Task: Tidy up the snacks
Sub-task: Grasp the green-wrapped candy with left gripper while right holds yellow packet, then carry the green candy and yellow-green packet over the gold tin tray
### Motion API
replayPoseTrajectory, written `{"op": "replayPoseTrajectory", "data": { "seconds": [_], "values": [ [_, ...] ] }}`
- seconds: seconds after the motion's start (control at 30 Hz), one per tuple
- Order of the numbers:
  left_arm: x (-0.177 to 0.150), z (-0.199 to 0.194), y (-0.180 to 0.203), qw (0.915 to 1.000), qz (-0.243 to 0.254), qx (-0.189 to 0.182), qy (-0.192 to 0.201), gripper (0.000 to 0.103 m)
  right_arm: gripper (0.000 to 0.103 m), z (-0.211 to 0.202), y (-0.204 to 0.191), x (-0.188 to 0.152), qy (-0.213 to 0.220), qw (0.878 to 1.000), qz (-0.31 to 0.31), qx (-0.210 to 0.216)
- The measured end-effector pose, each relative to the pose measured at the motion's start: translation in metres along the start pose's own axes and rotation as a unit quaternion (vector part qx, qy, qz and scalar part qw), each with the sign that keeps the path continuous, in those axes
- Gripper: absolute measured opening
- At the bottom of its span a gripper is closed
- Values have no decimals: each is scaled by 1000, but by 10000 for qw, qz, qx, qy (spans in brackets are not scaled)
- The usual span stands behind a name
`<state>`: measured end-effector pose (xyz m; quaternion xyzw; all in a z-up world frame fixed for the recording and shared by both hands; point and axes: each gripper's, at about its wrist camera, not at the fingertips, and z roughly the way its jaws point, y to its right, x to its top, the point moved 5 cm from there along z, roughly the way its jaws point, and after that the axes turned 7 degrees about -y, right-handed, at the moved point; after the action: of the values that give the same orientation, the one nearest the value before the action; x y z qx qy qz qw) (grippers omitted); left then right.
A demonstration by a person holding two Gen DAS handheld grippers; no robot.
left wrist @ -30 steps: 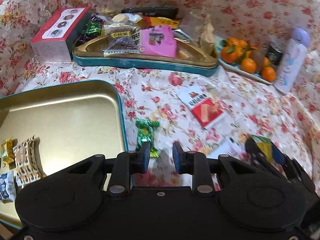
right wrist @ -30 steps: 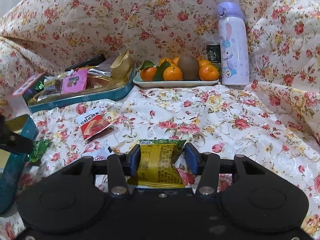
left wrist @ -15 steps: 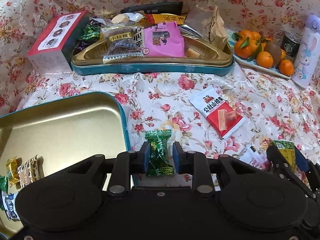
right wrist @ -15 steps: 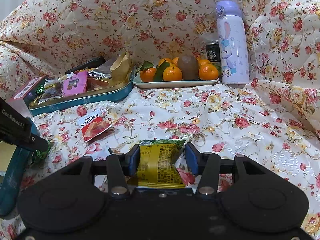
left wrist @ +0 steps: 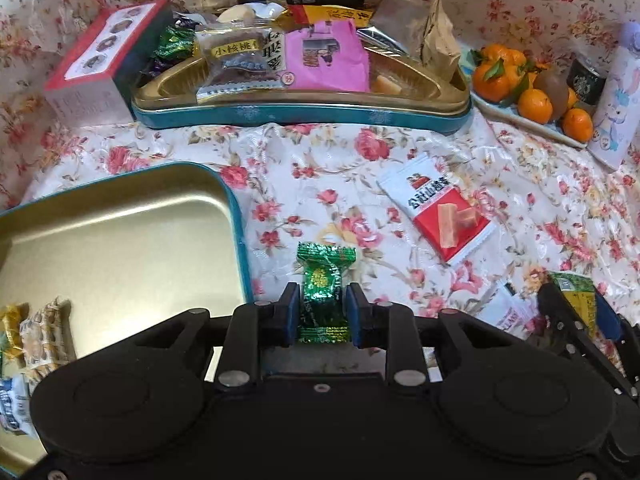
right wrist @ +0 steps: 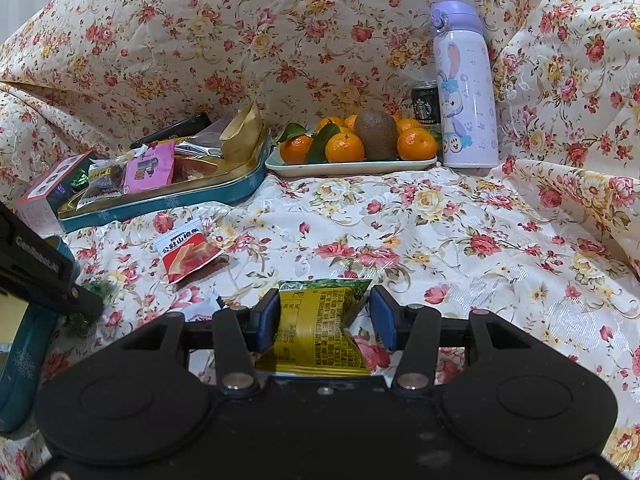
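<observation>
A green foil candy (left wrist: 324,276) lies on the flowered cloth beside the gold tray (left wrist: 120,240). My left gripper (left wrist: 323,312) straddles it; its jaws are opening, with the candy between the pads and still resting on the cloth. Several wrapped sweets (left wrist: 44,332) sit in the tray's near left corner. My right gripper (right wrist: 325,314) is shut on a yellow and green packet (right wrist: 316,332), which is creased between the pads. The left wrist view shows that gripper (left wrist: 576,308) at the far right. A red and white packet (left wrist: 444,216) lies on the cloth.
At the back stand a teal tin (left wrist: 304,114) heaped with snacks, a red and white box (left wrist: 96,60), a plate (right wrist: 352,164) of mandarins and a kiwi, a dark can (right wrist: 426,104) and a lilac bottle (right wrist: 468,92). A small white packet (left wrist: 508,312) lies near the right gripper.
My left gripper moved forward and down over the green candy, which now lies between its jaws; the jaws have spread a little. The right gripper kept still with its packet.
</observation>
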<state>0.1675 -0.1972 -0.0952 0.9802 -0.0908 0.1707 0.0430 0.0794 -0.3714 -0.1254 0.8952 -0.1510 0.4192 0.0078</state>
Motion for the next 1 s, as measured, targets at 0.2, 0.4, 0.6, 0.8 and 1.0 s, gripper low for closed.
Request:
{"op": "replayPoseTrajectory", "data": {
  "seconds": [0.2, 0.4, 0.6, 0.8, 1.0],
  "values": [
    [-1, 1, 8, 9998, 92, 154, 54, 39, 52, 0, 0, 0, 2, 10000, 5, 3],
    [-2, 1, 8, 9998, 84, 174, 47, 38, 52, 0, 0, 0, 3, 10000, 3, 4],
    [-13, -4, 15, 9998, 142, -140, -50, 28, 52, 0, 0, 0, 4, 10000, -1, 2],
    [-40, -13, 25, 9984, 288, -462, -136, 28, 52, 0, 0, 0, 5, 10000, -1, 3],
    [-65, -22, 25, 9968, 462, -631, -183, 28, 52, -1, 0, 0, 13, 10000, 26, 9]
  ]
}}
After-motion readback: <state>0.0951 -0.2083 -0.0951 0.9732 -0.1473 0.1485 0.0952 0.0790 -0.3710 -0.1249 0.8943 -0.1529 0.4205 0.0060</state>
